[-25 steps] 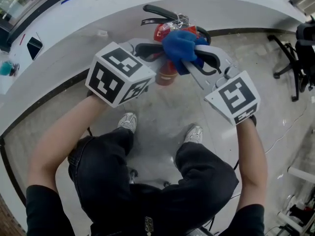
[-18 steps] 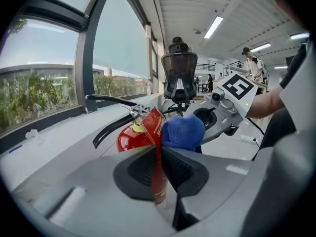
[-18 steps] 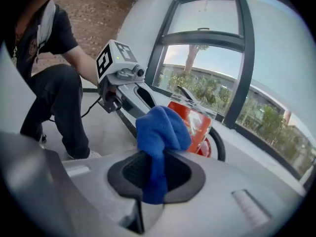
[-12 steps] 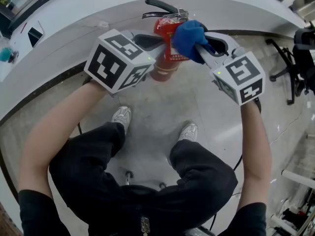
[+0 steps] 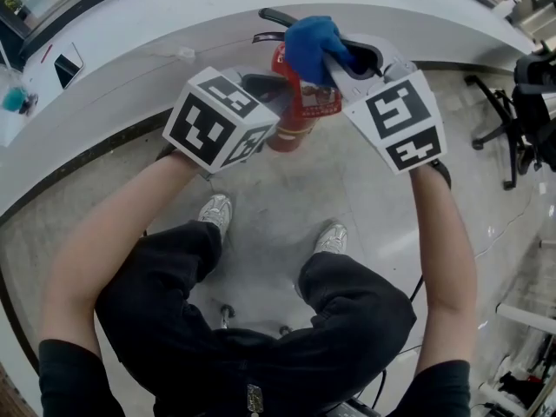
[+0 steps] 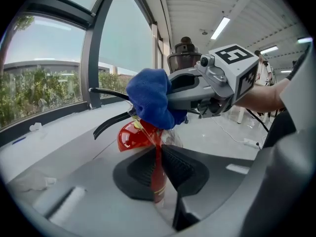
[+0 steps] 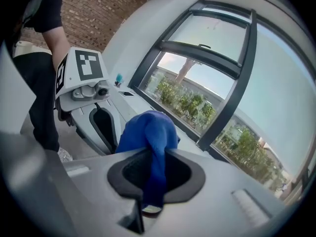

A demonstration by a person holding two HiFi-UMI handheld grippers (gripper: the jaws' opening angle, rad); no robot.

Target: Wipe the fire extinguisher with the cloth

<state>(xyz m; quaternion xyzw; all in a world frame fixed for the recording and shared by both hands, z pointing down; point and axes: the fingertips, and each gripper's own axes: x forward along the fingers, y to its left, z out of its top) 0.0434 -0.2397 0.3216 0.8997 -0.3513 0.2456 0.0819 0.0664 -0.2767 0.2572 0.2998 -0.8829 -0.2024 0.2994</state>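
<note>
A red fire extinguisher (image 5: 301, 102) with a black handle (image 6: 111, 120) hangs in front of me over the floor. My left gripper (image 5: 276, 94) is shut on its red body (image 6: 157, 181); its jaws have just been closing a little, with the body between them. My right gripper (image 5: 346, 57) is shut on a bunched blue cloth (image 5: 311, 46). The cloth (image 6: 150, 102) rests on the extinguisher's top by the handle. In the right gripper view the cloth (image 7: 148, 130) hangs between the pads and hides the extinguisher.
A curved white counter (image 5: 174, 24) runs behind the extinguisher below large windows (image 6: 44, 68). On it lie a dark phone (image 5: 68, 66) and a teal object (image 5: 13, 101). A black chair base (image 5: 517, 102) stands at the right. My legs and shoes (image 5: 217, 211) are below.
The right gripper has carried the blue cloth up from the extinguisher's side to its top by the handle, rolling as it rose. The left gripper kept its place on the body.
</note>
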